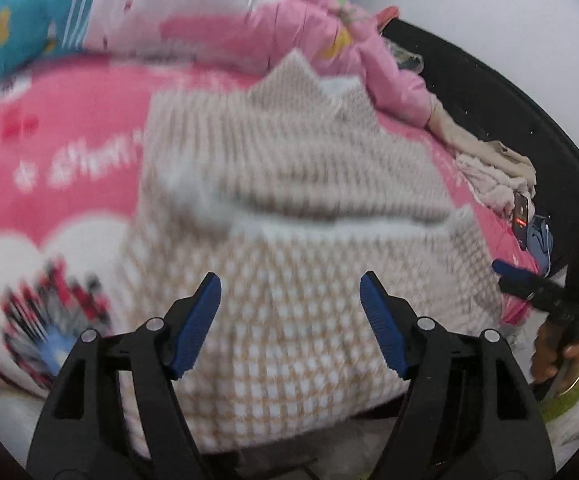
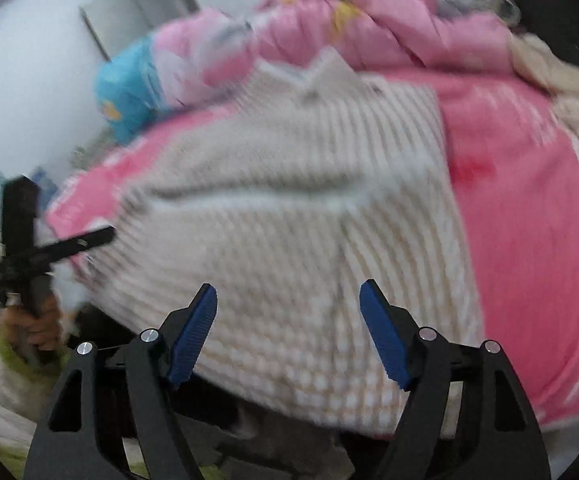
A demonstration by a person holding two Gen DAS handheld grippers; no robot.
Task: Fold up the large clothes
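A large beige and white checked knit garment (image 1: 289,208) lies spread on a pink bed cover (image 1: 69,128), with a fold across its middle. My left gripper (image 1: 290,322) is open and empty, held above the garment's near hem. My right gripper (image 2: 288,330) is open and empty, also above the near hem of the same garment (image 2: 297,208). The right gripper shows at the right edge of the left wrist view (image 1: 529,284). The left gripper shows at the left of the right wrist view (image 2: 49,248). Both views are blurred.
A pink quilt (image 1: 249,12) and a blue pillow (image 1: 21,28) are piled at the far side of the bed. Crumpled beige clothes (image 1: 497,172) and a phone (image 1: 521,220) lie at the right edge by a black headboard (image 1: 489,100). The pink cover (image 2: 529,220) extends to the right.
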